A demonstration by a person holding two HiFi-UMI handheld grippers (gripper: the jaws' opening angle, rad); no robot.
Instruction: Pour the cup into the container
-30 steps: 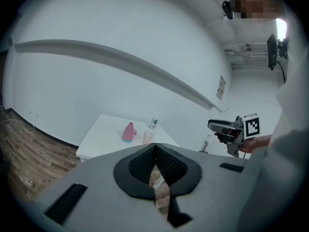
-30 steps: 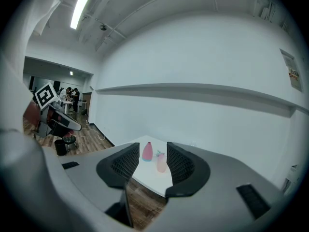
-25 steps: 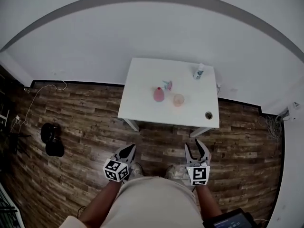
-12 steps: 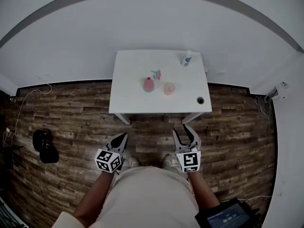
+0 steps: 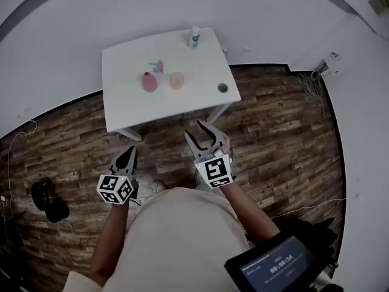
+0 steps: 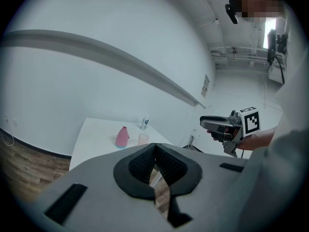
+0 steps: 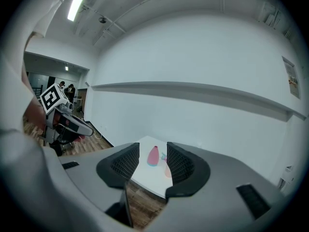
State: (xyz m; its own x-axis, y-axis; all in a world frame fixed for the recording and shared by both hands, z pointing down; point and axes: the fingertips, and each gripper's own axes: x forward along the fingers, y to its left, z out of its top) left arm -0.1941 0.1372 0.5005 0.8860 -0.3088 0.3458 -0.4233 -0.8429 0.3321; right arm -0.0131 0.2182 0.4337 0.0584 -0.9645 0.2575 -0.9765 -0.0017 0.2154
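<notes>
A pink bottle-shaped container (image 5: 149,81) and a pale peach cup (image 5: 177,79) stand side by side on the white table (image 5: 127,111). Both also show in the left gripper view, the container (image 6: 122,137) left of the cup (image 6: 143,139). My left gripper (image 5: 128,156) hangs over the wooden floor, well short of the table, its jaws shut with nothing in them (image 6: 155,161). My right gripper (image 5: 203,130) is just off the table's near edge, open and empty (image 7: 153,164). Between its jaws I see the container (image 7: 153,155) far ahead; the cup (image 7: 167,170) is partly hidden.
A small white bottle (image 5: 194,37) stands at the table's far edge, a small teal-and-pink item (image 5: 157,66) behind the container, a dark round thing (image 5: 223,88) near the right corner. Wooden floor (image 5: 273,139) surrounds the table. A dark object (image 5: 47,199) lies at left.
The head view has swung: the table now sits upper left and looks turned. The right gripper has come close to the table's near edge. The left gripper trails lower left.
</notes>
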